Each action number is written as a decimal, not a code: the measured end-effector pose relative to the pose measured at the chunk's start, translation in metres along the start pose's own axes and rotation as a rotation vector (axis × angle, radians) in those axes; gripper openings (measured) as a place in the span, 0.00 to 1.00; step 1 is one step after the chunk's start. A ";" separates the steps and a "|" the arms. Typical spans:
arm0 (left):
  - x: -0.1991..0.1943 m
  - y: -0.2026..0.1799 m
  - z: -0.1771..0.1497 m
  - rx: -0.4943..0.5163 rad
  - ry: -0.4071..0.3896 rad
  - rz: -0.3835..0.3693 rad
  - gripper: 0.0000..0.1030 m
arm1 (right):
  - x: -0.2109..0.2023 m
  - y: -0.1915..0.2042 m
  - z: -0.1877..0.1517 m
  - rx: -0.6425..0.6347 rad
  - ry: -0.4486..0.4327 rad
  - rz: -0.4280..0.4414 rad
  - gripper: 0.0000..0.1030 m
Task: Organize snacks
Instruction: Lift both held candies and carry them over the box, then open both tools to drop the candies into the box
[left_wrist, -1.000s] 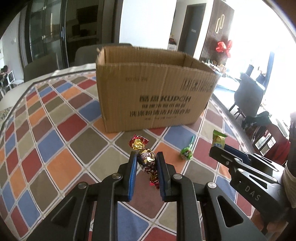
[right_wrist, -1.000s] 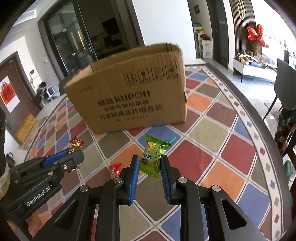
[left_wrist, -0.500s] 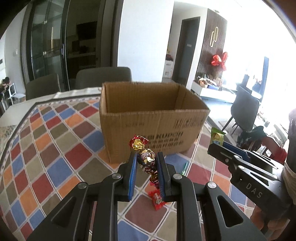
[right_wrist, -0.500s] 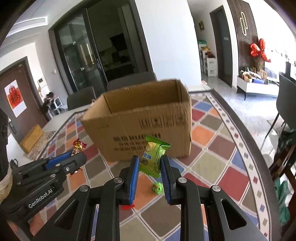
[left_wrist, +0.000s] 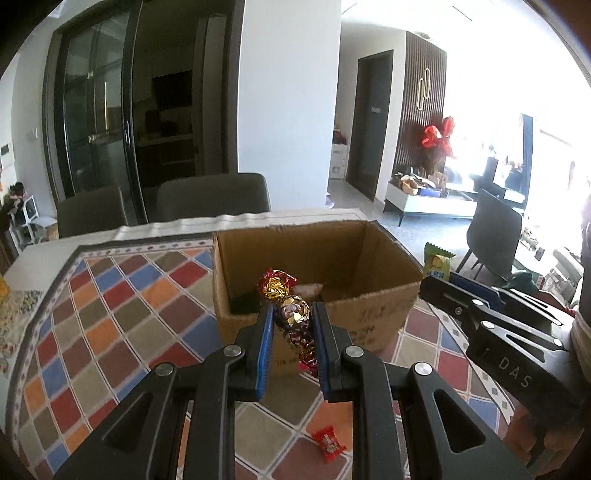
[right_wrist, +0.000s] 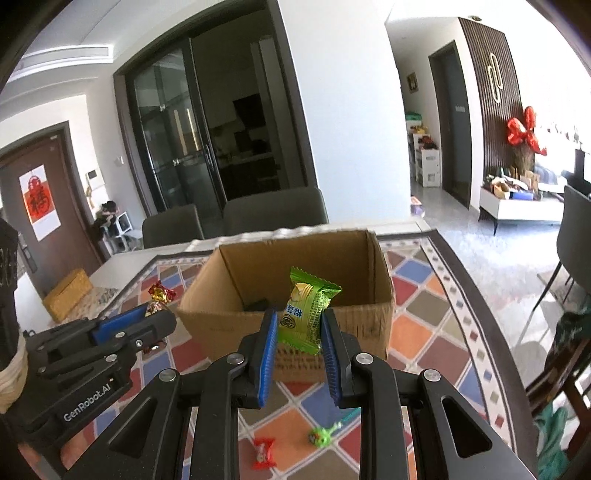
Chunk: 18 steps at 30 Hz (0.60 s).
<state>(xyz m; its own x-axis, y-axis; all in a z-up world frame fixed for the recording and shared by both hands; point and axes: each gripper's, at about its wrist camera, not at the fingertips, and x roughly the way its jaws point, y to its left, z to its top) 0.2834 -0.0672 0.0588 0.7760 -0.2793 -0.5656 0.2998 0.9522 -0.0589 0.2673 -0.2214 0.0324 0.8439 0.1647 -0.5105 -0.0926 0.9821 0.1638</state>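
"DAS" on right tool (left_wrist: 436, 286), "GenRobot.AI" on left tool (right_wrist: 159, 314)

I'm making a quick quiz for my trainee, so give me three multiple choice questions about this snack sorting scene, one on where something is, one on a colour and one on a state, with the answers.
1. Where does the small red candy lie?
A. inside the box
B. on the tablecloth in front of the box
C. on a chair

2. What colour is the packet in the right gripper?
A. green
B. blue
C. white

3. What state is the left gripper in?
A. open and empty
B. shut on the foil-wrapped candy
C. resting in the box

Answers:
1 B, it lies on the checked tablecloth, on the near side of the cardboard box.
2 A, its wrapper is bright green.
3 B, both pads press the candy, lifted in front of the box.
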 end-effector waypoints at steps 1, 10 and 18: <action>0.002 0.001 0.004 0.004 -0.001 0.001 0.21 | 0.001 0.001 0.004 -0.006 -0.004 -0.002 0.24; 0.018 0.007 0.033 0.004 0.002 0.002 0.21 | 0.021 0.002 0.034 -0.030 0.000 0.013 0.24; 0.041 0.012 0.048 -0.003 0.034 -0.001 0.21 | 0.044 -0.003 0.049 -0.021 0.042 0.024 0.24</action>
<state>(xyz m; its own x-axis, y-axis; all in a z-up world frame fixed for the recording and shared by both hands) 0.3456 -0.0736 0.0745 0.7560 -0.2759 -0.5935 0.2989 0.9523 -0.0620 0.3307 -0.2212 0.0509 0.8184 0.1915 -0.5418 -0.1241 0.9795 0.1588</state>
